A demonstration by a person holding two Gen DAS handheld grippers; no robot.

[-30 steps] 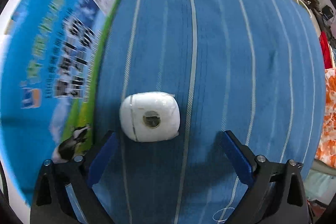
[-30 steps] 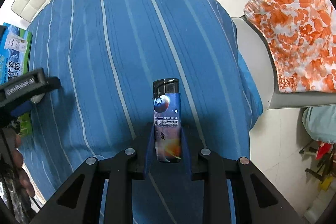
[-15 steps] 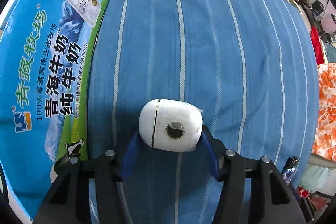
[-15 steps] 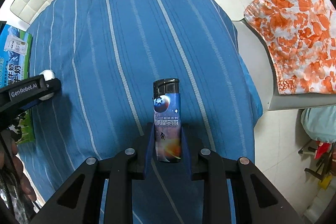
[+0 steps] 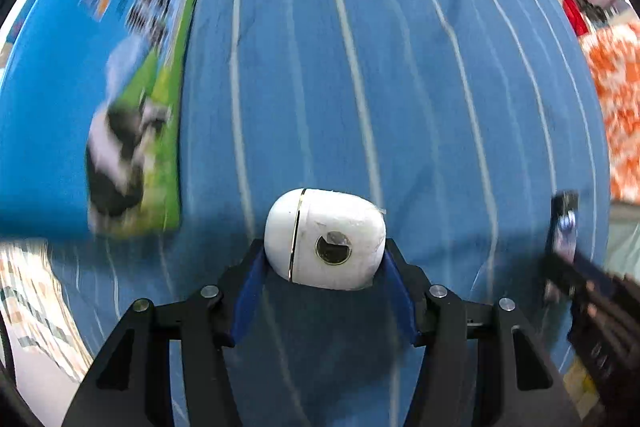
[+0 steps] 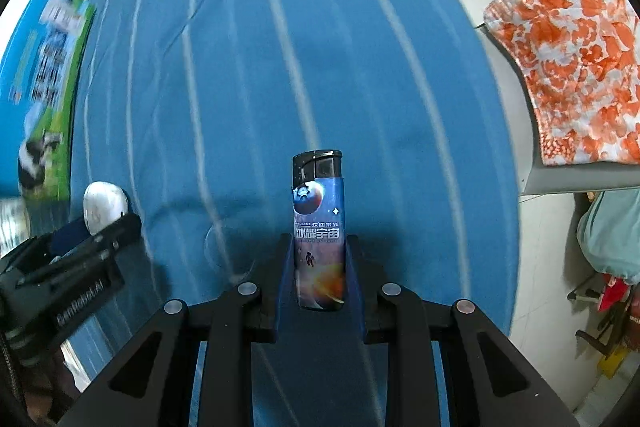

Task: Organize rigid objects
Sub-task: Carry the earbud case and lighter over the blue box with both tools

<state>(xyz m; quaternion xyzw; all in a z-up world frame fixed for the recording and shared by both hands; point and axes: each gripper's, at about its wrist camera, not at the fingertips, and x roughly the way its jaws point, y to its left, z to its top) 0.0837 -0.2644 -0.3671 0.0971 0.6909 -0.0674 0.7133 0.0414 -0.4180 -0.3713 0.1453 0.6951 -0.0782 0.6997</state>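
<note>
Slip risk in the left wrist view — rounded white plastic case (image 5: 325, 242) is clamped by the left gripper (image 5: 324, 267) above the blue striped cloth (image 5: 360, 67); curved sides could squirt free.

Right wrist view — space-print lighter (image 6: 319, 231) is pinched low by the right gripper (image 6: 319, 267); tilting is possible.

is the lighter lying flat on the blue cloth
No, the lighter is clamped upright between the blue pads of the right hand-held gripper, above the striped cloth.

The left gripper (image 5: 325, 261) clamped a rounded white plastic case (image 5: 325, 237) between its blue pads above the blue striped cloth (image 5: 360, 67); a blurred blue-and-green printed carton (image 5: 100, 87) lay at left
</note>
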